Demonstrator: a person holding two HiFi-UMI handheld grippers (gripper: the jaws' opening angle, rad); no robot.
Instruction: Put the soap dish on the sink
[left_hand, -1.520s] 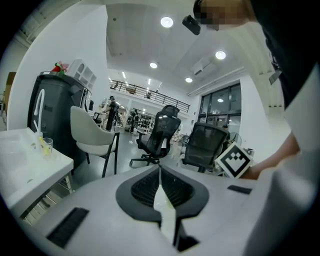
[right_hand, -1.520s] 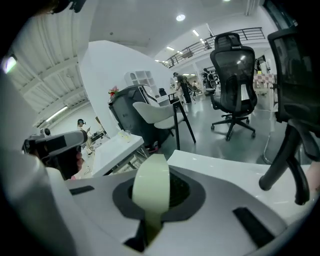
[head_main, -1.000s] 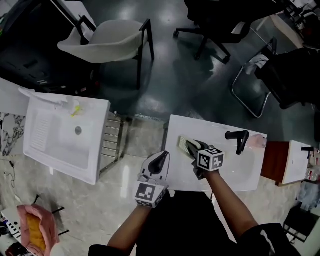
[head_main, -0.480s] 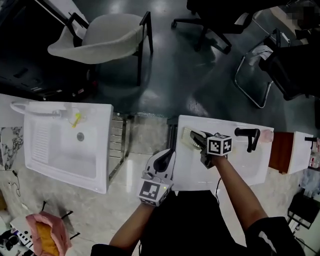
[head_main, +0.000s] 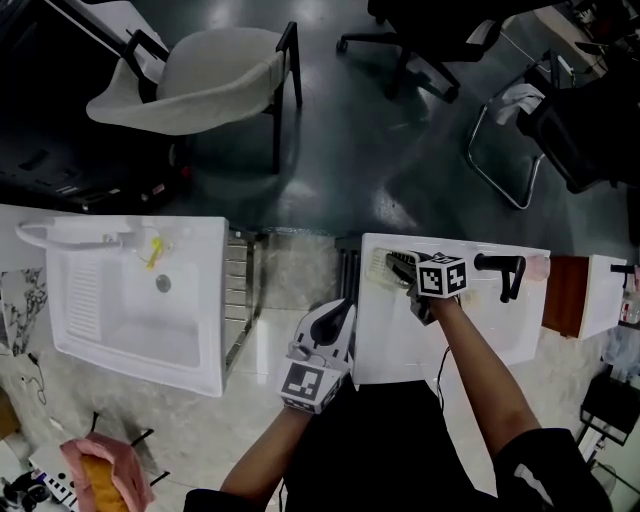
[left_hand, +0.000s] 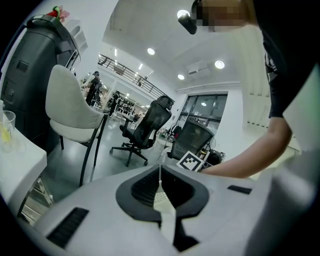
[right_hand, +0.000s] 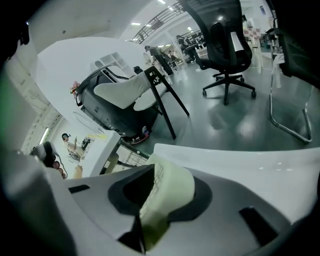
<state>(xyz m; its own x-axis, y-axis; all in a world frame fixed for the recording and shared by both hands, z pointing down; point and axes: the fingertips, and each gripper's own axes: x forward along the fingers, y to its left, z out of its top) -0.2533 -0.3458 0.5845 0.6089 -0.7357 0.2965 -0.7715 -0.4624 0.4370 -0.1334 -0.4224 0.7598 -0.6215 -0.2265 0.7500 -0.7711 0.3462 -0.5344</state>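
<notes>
Head view: right gripper (head_main: 397, 266) is at the sink's (head_main: 470, 335) upper-left corner with the soap dish (head_main: 377, 270) at its tips, while the left gripper (head_main: 344, 306) is at lower centre, beside the sink's left edge. Left gripper view: jaws pressed together, nothing held. Right gripper view: jaws have just been opening, and the dish sits loose between them with a gap on its left.

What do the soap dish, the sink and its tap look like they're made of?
Soap dish: pale yellow-green, matte, with moulded slats; probably plastic.
Sink: smooth glossy white with soft highlights; likely glazed ceramic, possibly resin.
Tap: matte black, probably coated metal, though it is too small to be sure.
</notes>
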